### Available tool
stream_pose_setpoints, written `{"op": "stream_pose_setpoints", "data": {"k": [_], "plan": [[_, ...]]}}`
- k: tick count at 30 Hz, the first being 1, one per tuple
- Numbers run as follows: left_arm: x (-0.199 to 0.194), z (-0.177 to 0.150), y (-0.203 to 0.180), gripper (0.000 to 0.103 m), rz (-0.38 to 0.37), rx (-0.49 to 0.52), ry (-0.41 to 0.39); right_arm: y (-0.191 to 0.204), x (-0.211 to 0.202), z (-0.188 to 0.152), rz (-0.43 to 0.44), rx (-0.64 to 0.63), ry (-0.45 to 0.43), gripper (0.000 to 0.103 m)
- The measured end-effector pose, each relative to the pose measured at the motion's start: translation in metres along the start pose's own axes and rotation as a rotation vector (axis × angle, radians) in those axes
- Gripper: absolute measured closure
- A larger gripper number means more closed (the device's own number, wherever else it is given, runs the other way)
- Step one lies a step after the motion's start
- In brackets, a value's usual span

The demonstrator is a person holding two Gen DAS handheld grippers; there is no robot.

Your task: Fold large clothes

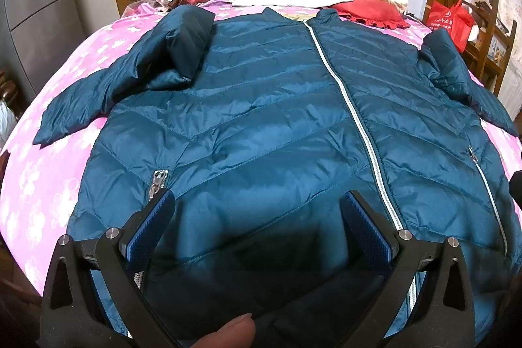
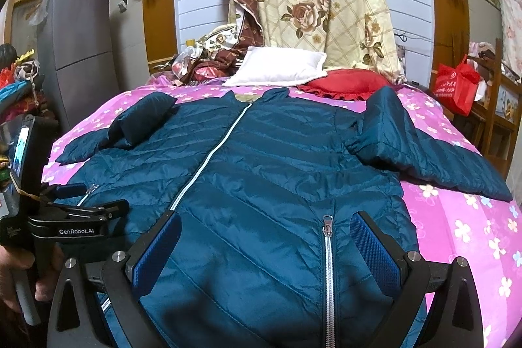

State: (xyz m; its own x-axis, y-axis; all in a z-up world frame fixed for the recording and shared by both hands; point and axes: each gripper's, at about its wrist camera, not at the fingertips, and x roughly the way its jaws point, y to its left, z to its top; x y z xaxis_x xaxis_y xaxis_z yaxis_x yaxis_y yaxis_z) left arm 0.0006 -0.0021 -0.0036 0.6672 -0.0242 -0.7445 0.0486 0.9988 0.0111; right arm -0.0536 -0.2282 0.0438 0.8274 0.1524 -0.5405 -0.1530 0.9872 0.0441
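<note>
A teal puffer jacket (image 1: pixel 261 106) lies front up, zipped, across the pink flowered bedspread (image 2: pixel 456 217), collar toward twelve o'clock, sleeves out at nine and three. The left gripper (image 1: pixel 257 217) hovers over the hem at six o'clock, fingers spread wide apart. The right gripper (image 2: pixel 266 237) hovers likewise, fingers apart, straddling a pocket zipper (image 2: pixel 327 227). A white pillow (image 2: pixel 277 67) sits beyond the collar.

Jacket (image 2: pixel 261 172) spread on bed (image 2: pixel 456 217), pillow (image 2: pixel 277 67) and cushion (image 2: pixel 345 83) behind its collar
</note>
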Motion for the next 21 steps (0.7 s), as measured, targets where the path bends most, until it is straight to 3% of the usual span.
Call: {"op": "stream_pose_setpoints", "data": {"k": [21], "plan": [[0.0030, -0.0017, 0.0018, 0.000, 0.000, -0.004, 0.010, 0.0017, 0.0008, -0.0008, -0.001, -0.006, -0.012, 0.000]]}}
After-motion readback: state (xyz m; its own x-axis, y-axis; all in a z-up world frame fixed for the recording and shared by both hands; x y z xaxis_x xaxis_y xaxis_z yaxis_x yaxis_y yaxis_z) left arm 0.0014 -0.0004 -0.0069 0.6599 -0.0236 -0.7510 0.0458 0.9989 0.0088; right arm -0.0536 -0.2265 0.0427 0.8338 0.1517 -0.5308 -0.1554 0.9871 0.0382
